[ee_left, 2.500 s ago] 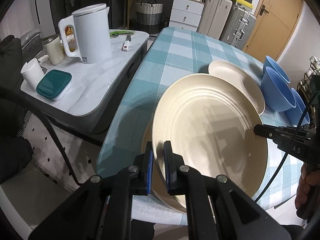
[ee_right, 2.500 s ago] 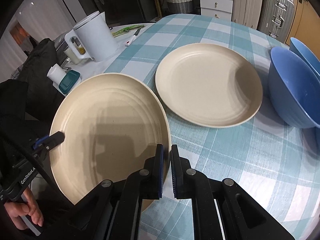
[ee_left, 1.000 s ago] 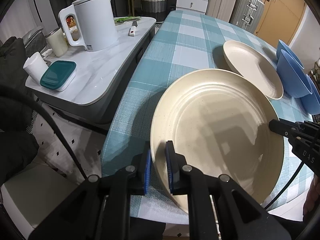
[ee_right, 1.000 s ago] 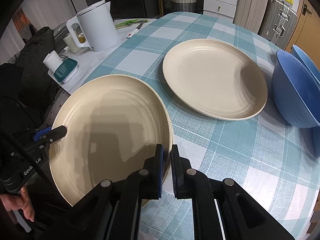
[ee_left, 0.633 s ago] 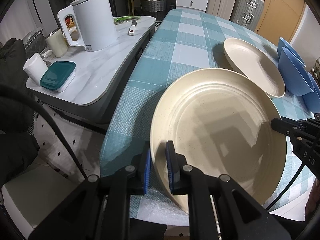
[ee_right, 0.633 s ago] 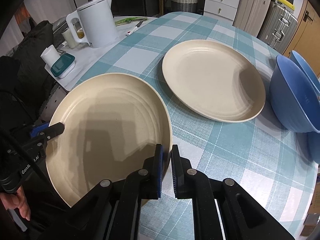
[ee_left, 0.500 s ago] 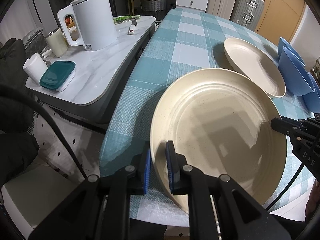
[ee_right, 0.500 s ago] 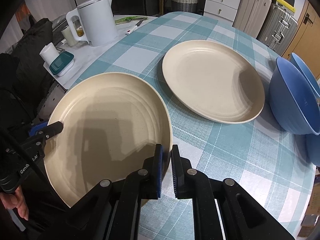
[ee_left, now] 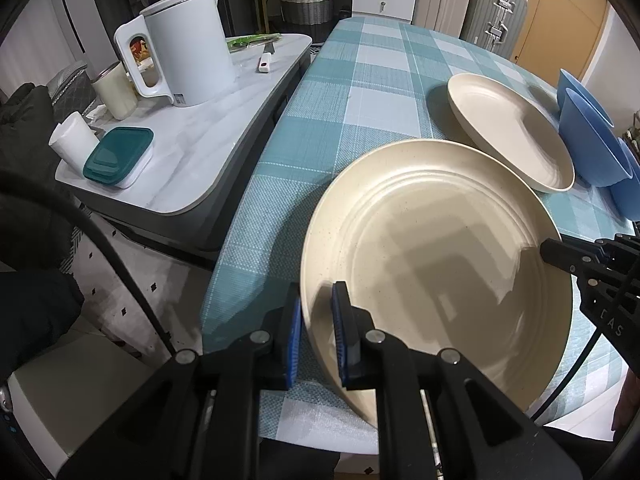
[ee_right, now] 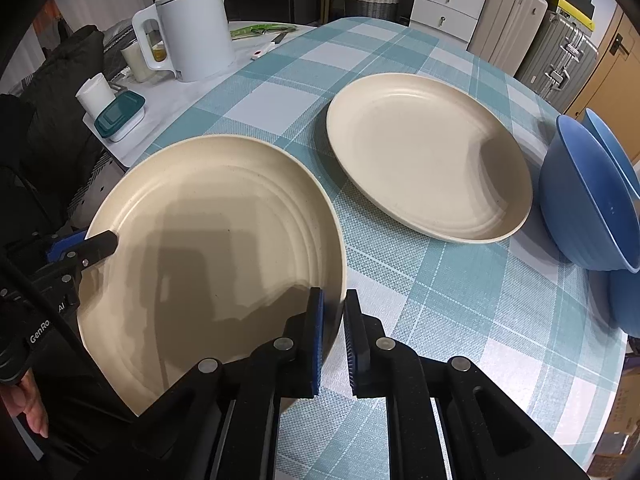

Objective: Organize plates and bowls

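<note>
The left gripper and right gripper each pinch opposite rims of a cream plate over the table's near edge.

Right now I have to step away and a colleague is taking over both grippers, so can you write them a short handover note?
Left hand-held gripper: shut on the rim of the near cream plate.
Right hand-held gripper: shut on the opposite rim of the same plate; both carry it, tilted, over the near table edge.
Second cream plate: lying flat on the checked tablecloth, nothing on it.
Blue bowls: grouped just right of that plate, tilted, not neatly stacked.
Done: the near plate is gripped.
Left: probably set it on the second plate, then stack the bowls.
</note>
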